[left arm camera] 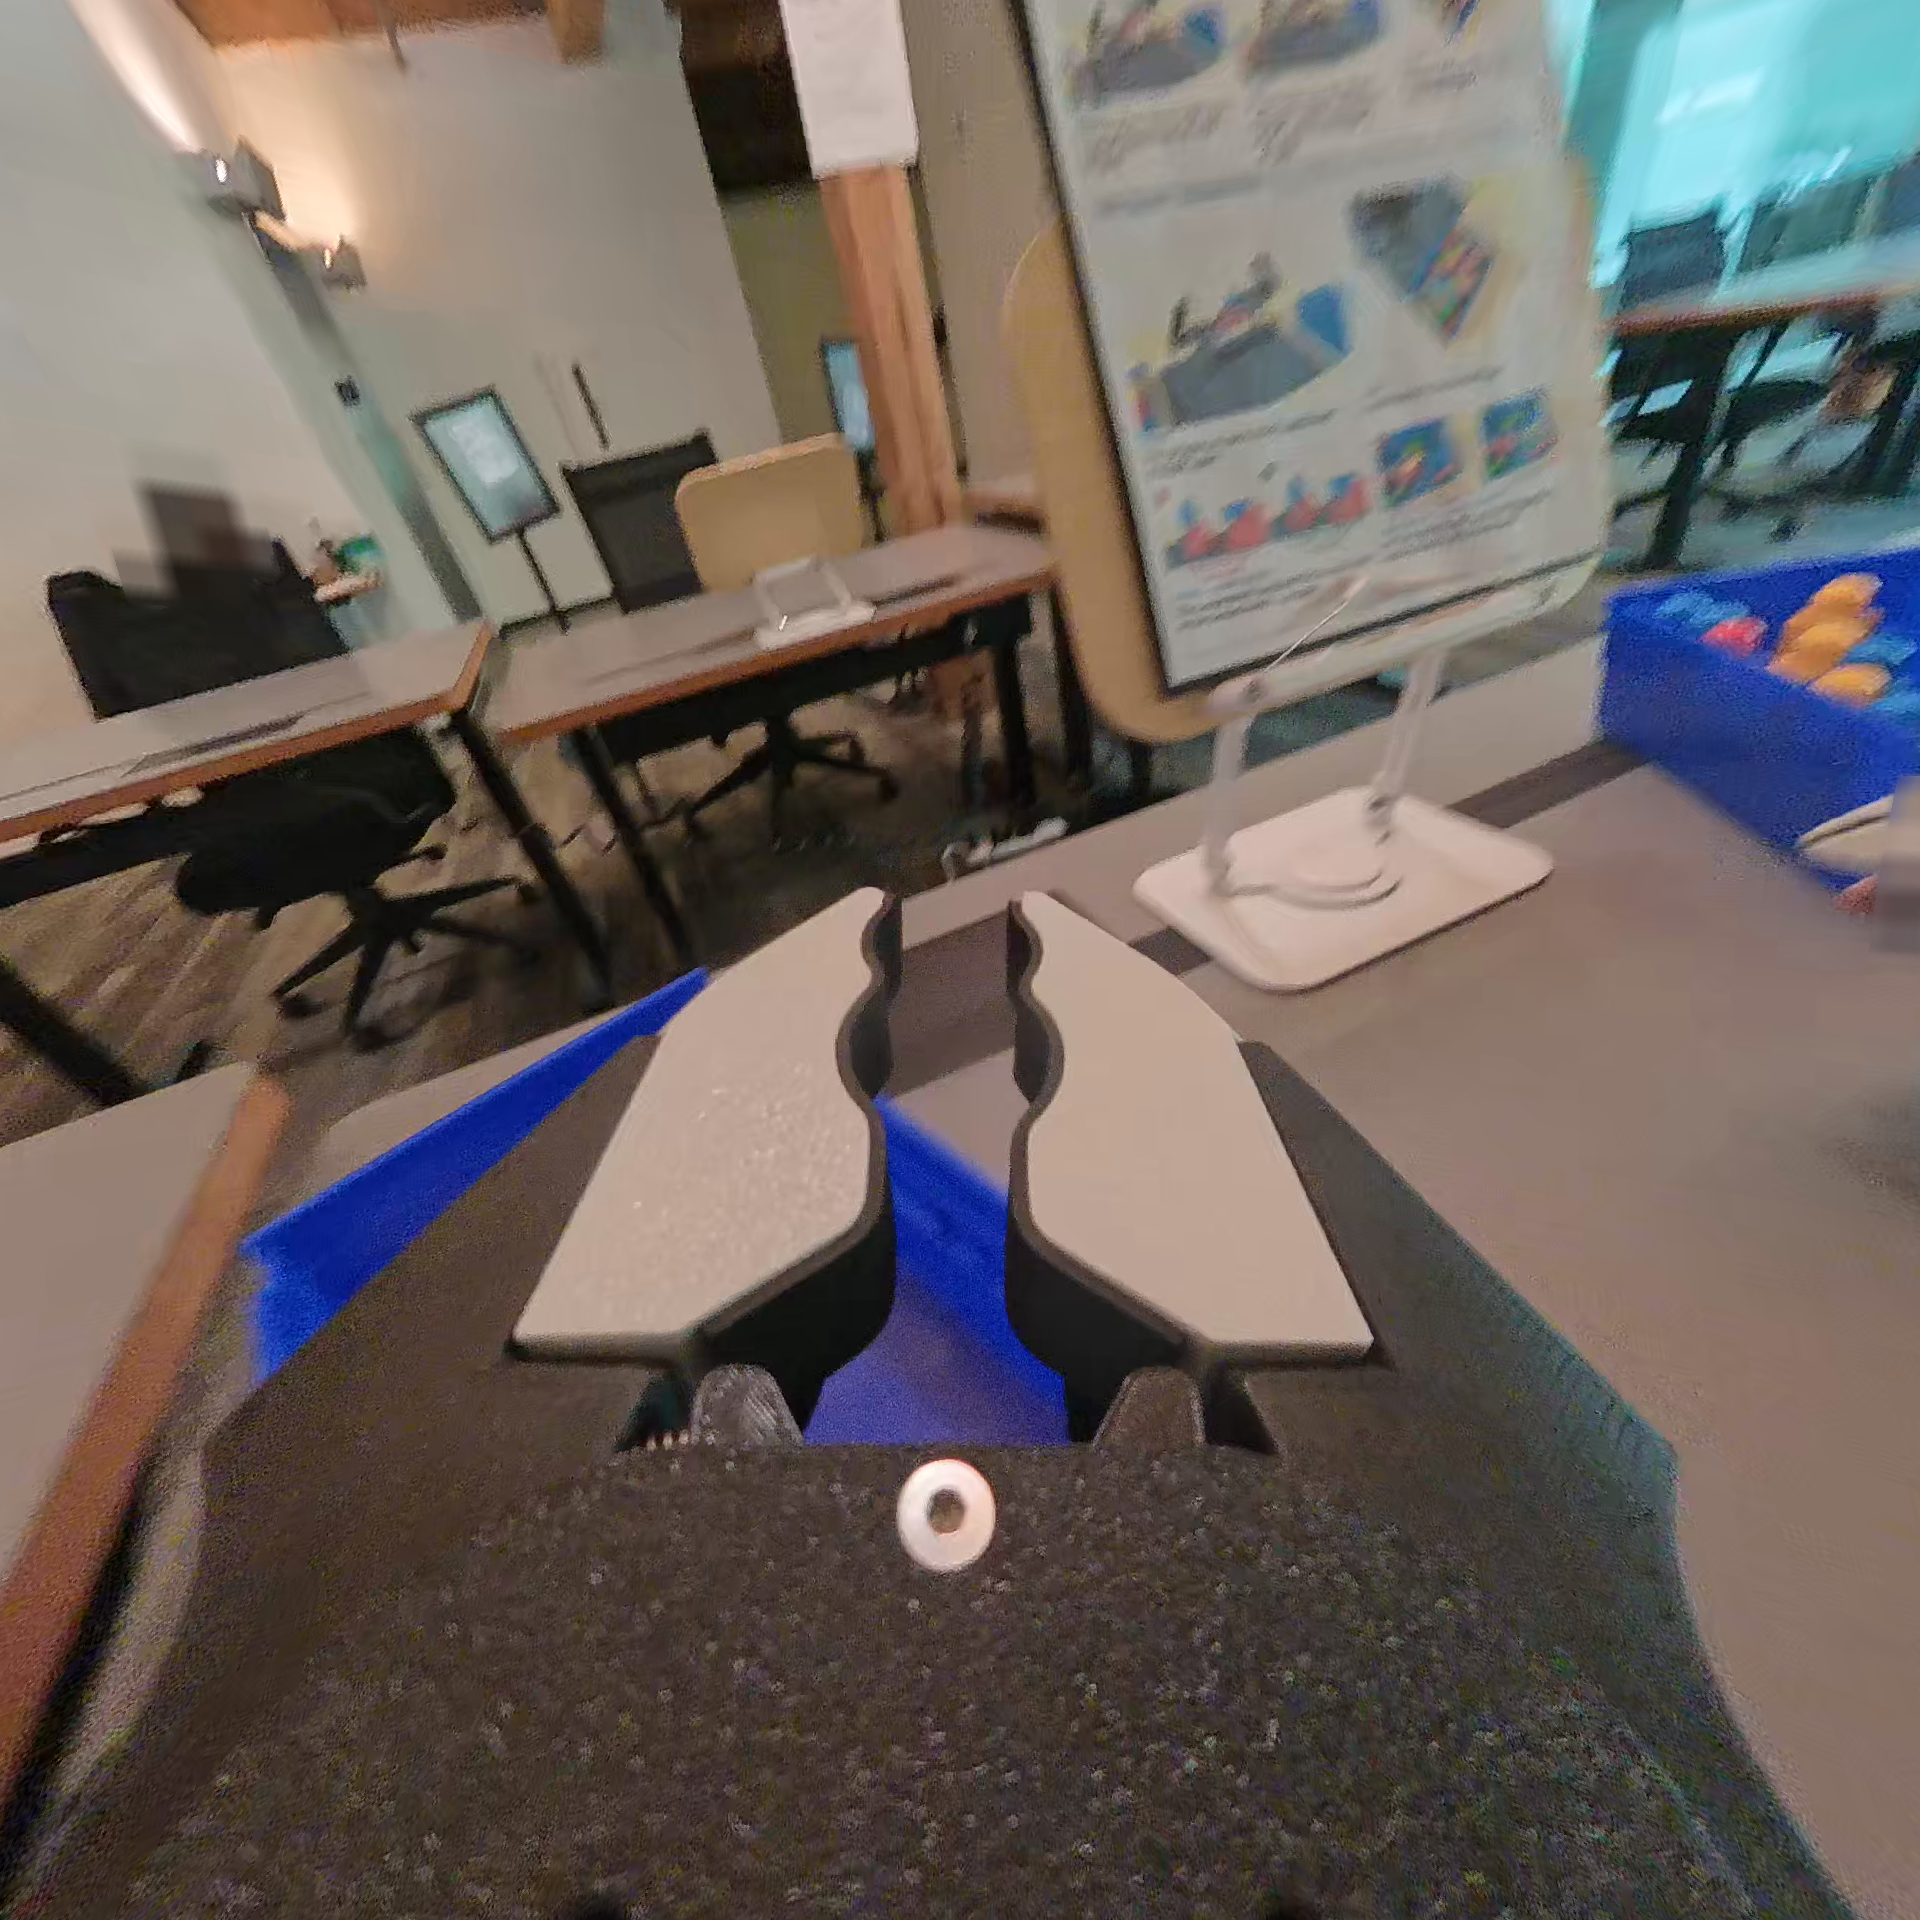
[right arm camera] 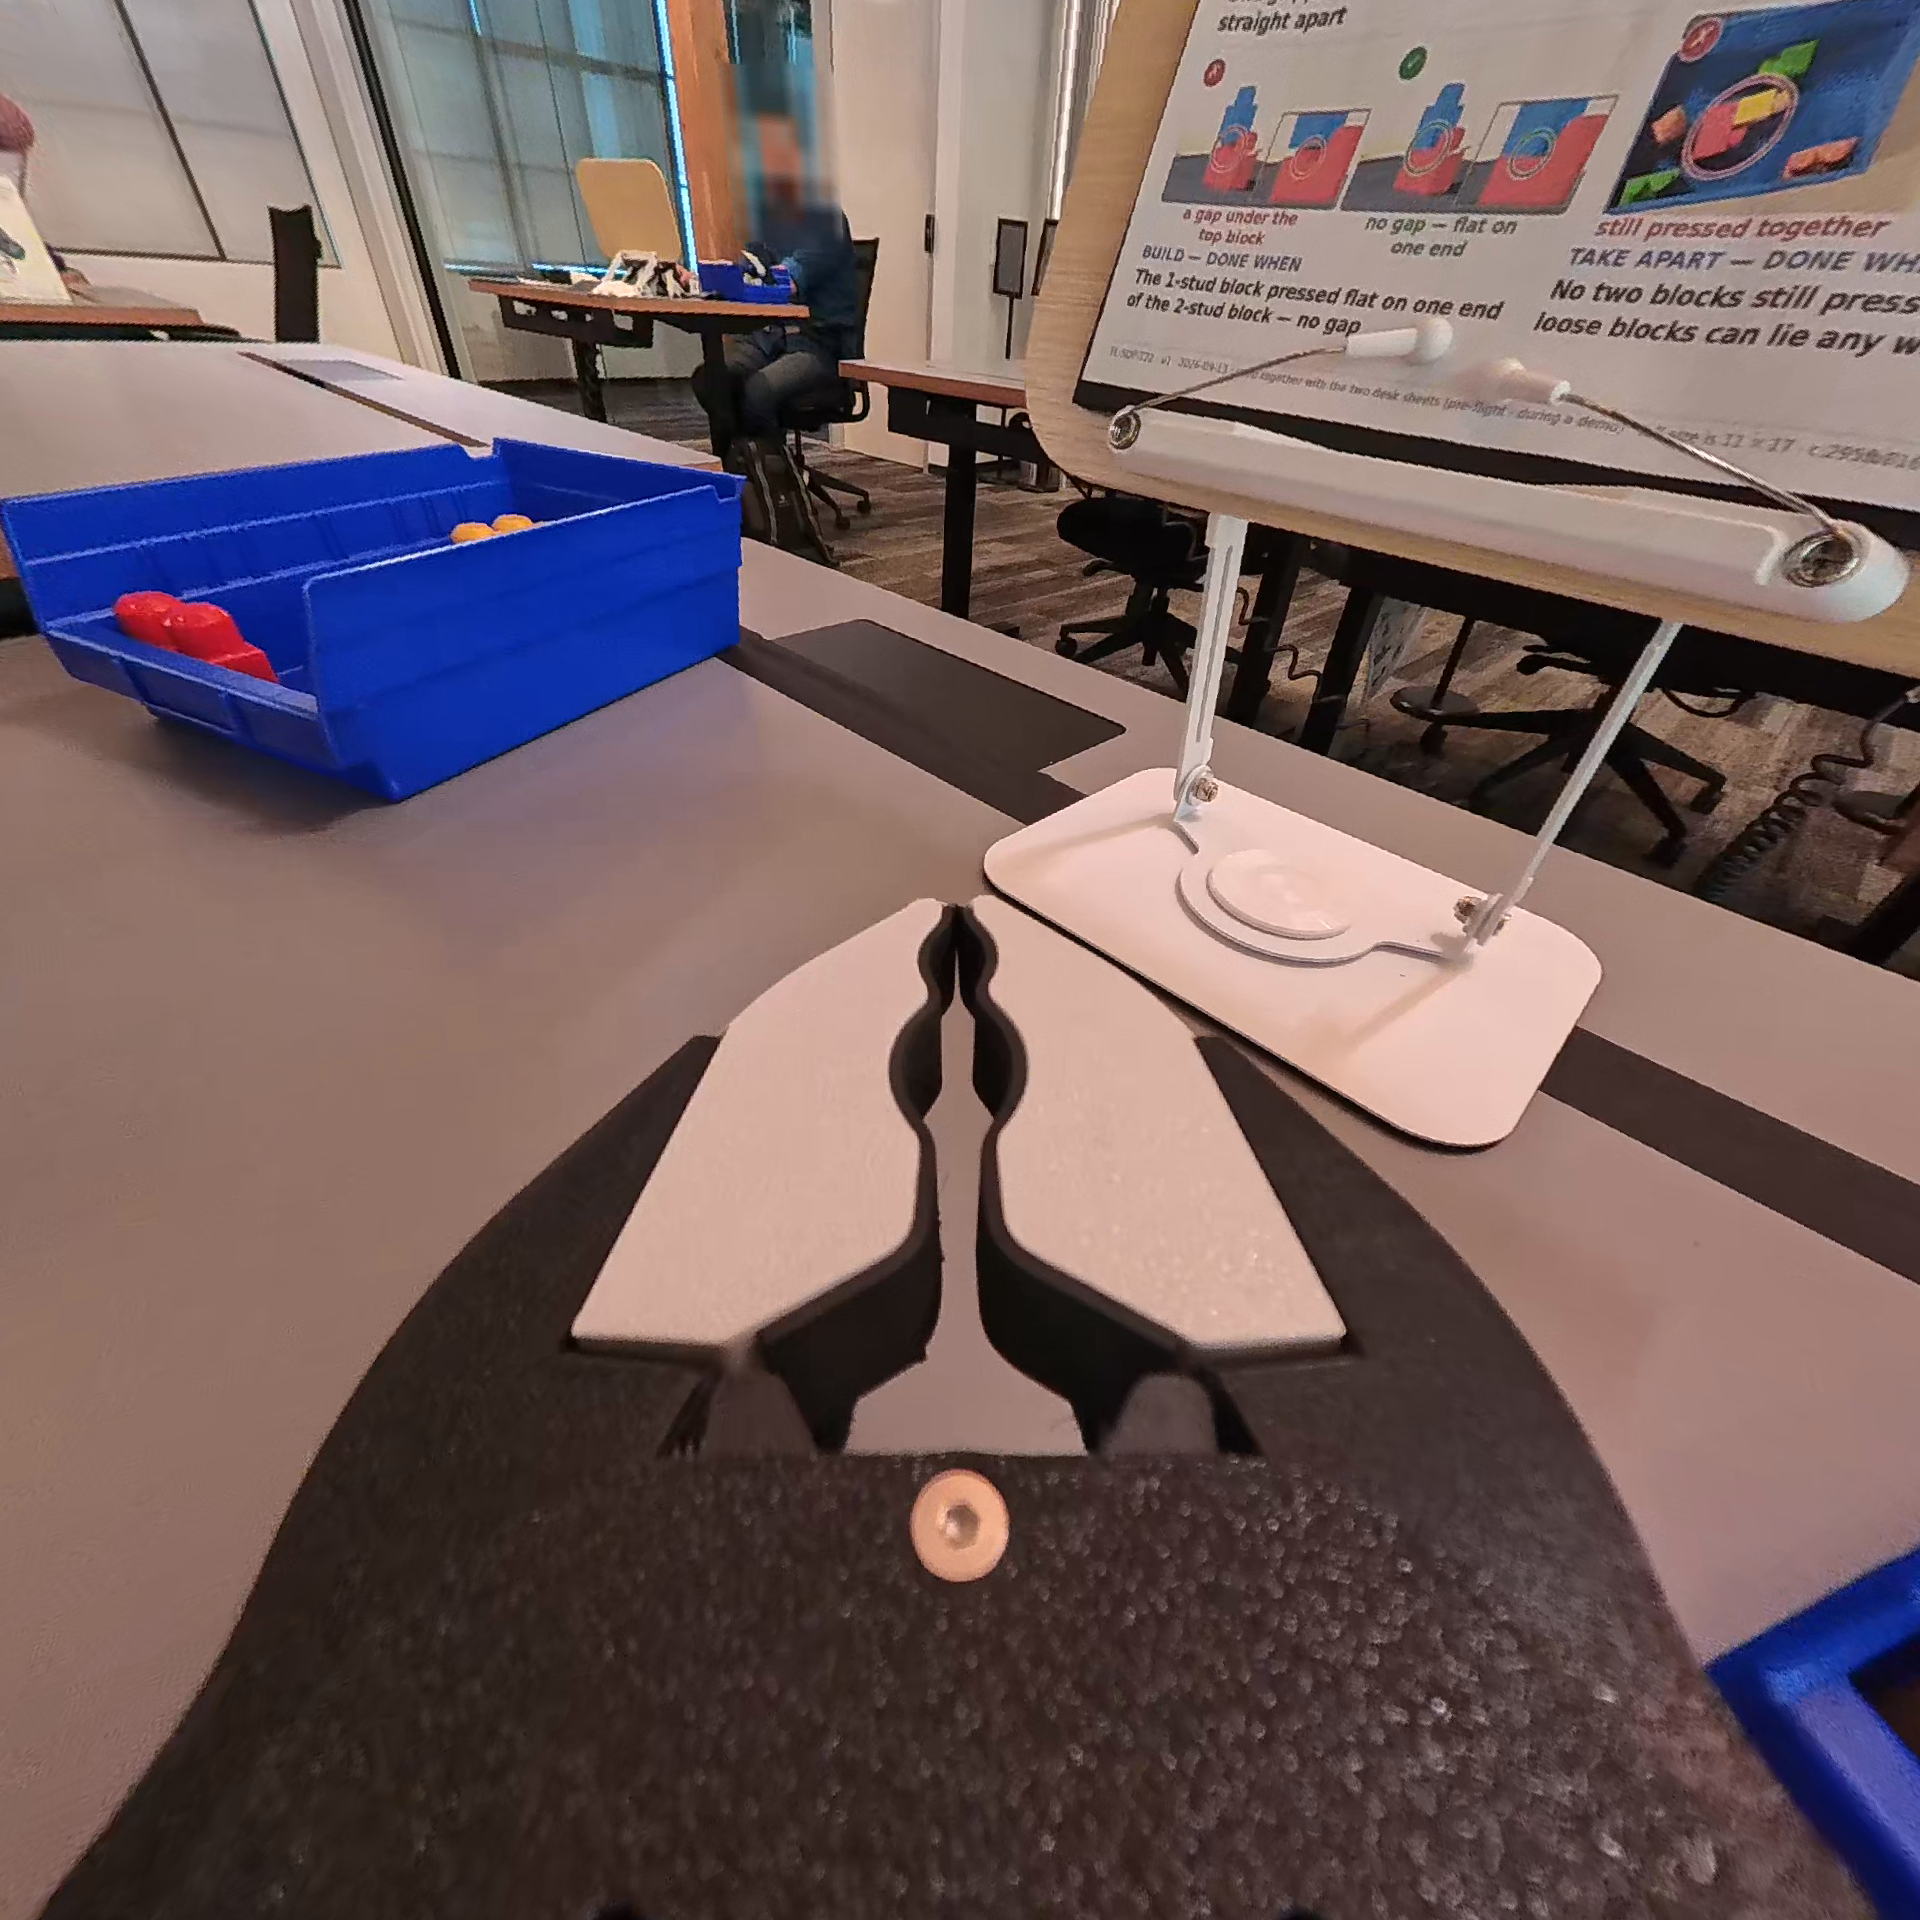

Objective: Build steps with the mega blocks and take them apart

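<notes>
My left tongs (left arm camera: 948, 925) hang parted and empty above a blue bin (left arm camera: 436, 1195); my right tongs (right arm camera: 958, 920) are clenched on nothing over the counter (right arm camera: 312, 1039); the red blocks (right arm camera: 192, 629) and orange blocks (right arm camera: 490, 528) lie loose in the bin (right arm camera: 499, 665); I judge building not yet begun.

In the left wrist view a blue bin (left arm camera: 1756, 717) at three o'clock is blurred and cut by the edge, another blue bin (left arm camera: 416, 1195) lying mostly hidden under the gripper.
</notes>
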Tool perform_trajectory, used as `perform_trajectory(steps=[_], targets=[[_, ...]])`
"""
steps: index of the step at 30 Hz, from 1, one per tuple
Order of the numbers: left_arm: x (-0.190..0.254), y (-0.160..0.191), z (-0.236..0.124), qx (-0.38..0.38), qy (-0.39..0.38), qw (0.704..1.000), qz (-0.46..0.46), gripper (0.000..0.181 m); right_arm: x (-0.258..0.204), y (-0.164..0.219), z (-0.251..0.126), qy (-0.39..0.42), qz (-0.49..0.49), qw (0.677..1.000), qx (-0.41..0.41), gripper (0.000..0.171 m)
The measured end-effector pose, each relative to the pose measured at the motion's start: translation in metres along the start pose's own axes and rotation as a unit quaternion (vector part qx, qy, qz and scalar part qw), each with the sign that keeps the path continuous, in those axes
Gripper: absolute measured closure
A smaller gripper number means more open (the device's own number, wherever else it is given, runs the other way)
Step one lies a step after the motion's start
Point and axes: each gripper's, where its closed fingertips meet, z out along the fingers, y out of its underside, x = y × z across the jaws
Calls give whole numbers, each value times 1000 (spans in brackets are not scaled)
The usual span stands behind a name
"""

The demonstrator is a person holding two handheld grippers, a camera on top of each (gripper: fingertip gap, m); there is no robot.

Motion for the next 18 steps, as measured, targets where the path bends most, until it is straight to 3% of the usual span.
perform_trajectory(steps=[7, 12, 18], targets=[[-75, 51, -12, -216, 26, 974, 59, 158, 0, 3, 0, -4, 0, 1000, -6, 171], [-79, 110, -24, -397, 105, 906, 101, 153, -6, 6, 2, -17, -6, 1000, -10, 171], [-111, 156, -2, -494, 59, 854, 152, 137, -12, 12, 5, -33, -12, 999, -22, 171]])
